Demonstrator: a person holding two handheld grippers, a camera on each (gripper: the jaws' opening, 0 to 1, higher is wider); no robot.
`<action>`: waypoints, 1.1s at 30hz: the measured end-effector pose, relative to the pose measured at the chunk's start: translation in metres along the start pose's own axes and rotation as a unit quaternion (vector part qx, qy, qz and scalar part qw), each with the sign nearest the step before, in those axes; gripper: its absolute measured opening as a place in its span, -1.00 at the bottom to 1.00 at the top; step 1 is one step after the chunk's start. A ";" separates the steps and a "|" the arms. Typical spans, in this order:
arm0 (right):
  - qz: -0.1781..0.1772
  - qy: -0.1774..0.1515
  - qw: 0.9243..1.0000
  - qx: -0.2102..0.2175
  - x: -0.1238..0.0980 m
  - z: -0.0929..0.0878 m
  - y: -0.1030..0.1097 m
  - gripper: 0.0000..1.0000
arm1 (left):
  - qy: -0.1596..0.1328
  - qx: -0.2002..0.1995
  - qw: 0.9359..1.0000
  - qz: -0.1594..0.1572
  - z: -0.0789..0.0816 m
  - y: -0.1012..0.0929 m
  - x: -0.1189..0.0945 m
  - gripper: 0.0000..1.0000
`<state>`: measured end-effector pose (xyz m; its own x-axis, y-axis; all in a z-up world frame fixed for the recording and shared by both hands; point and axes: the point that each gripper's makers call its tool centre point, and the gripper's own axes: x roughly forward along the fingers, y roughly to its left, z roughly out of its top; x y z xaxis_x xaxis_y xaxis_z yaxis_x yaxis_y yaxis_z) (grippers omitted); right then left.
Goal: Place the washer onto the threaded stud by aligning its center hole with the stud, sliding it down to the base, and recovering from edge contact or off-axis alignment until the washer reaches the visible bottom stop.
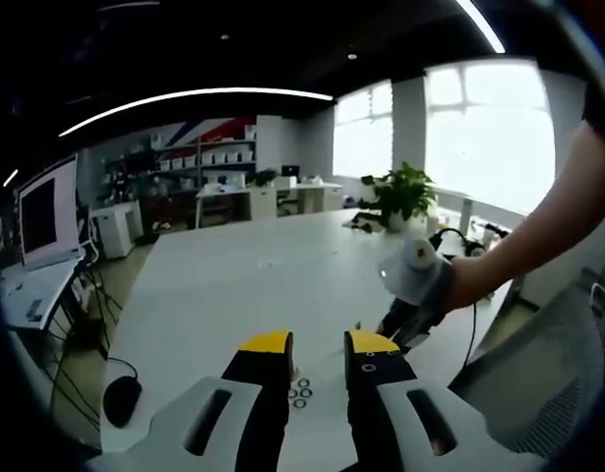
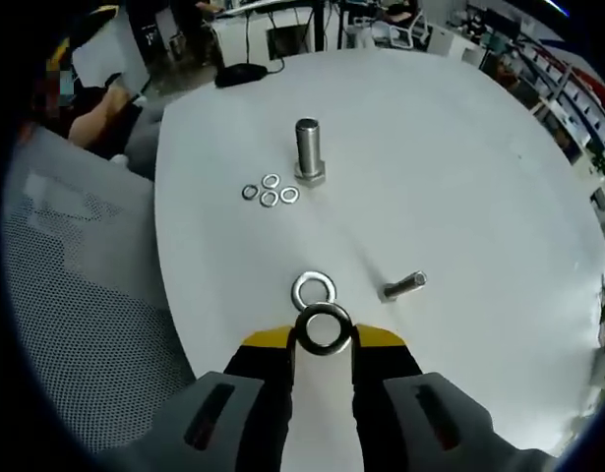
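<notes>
Washer point(image 2: 324, 329) pinched in right gripper point(image 2: 324, 339), not yet at the stud point(image 2: 308, 149).
Next: carrying it over, centring hole above stud; left gripper point(image 1: 317, 346) spread, idle.

In the right gripper view, the right gripper point(image 2: 324, 339) rises from the bottom of the picture, its two yellow-tipped black jaws closed on a washer point(image 2: 324, 329) held between the tips, ring face toward the camera. It hangs over the near edge of the counter point(image 2: 459, 177).

In the left gripper view, the left gripper point(image 1: 319, 346) has its jaws parallel and apart, with a clear gap between the yellow tips and nothing between them. It hovers above the counter's near edge. The person's bare forearm point(image 1: 553, 221) reaches in from the right, and the hand point(image 1: 459, 285) grips the handle of the right gripper, which points down toward the counter.
</notes>
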<state>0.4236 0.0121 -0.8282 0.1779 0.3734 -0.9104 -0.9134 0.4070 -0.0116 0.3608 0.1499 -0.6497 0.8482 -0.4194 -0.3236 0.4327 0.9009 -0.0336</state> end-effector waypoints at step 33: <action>0.013 -0.067 0.994 -0.084 -0.003 0.125 0.012 -0.54 | -0.002 0.003 1.000 0.010 0.001 0.004 -0.001 -0.63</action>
<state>0.4581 0.1205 -0.7738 0.1901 0.4939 -0.8485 -0.9645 0.2553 -0.0674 0.3620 0.1544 -0.6488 0.8574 -0.4025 -0.3208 0.4181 0.9081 -0.0220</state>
